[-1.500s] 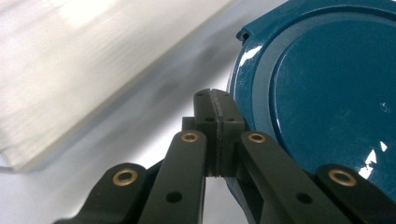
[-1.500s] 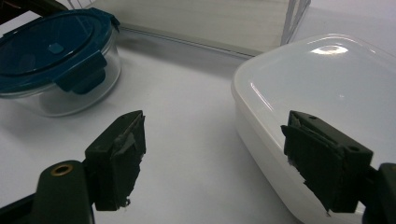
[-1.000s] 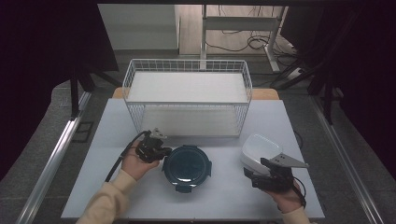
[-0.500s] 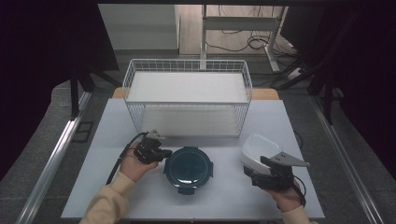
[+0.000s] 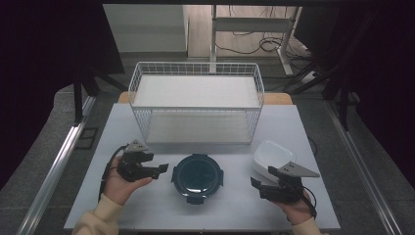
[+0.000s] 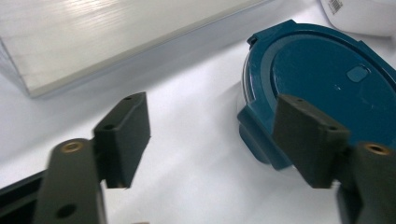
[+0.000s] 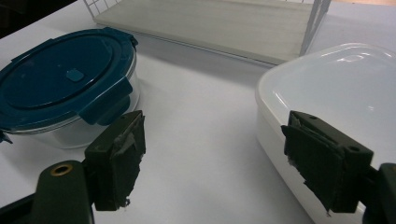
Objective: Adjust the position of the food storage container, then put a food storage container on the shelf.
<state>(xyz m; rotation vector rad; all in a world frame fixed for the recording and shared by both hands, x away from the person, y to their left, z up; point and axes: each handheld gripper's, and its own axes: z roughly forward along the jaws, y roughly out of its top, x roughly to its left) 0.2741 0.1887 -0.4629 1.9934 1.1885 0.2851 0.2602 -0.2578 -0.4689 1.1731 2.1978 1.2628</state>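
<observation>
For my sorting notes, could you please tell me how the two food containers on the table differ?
The blue-lidded container is round, the white container rounded-rectangular. The blue-lidded one has clip latches and a clear body; the white one looks plain and opaque. Both are closed and sit in front of the wire rack.

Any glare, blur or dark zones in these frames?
High view: surroundings nearly black, the white table evenly lit. Left gripper view: own black fingers soft, the round teal-lidded container sharper. Right gripper view: soft glare on the white rounded-square lidded box, soft shadow under the wire basket.
</observation>
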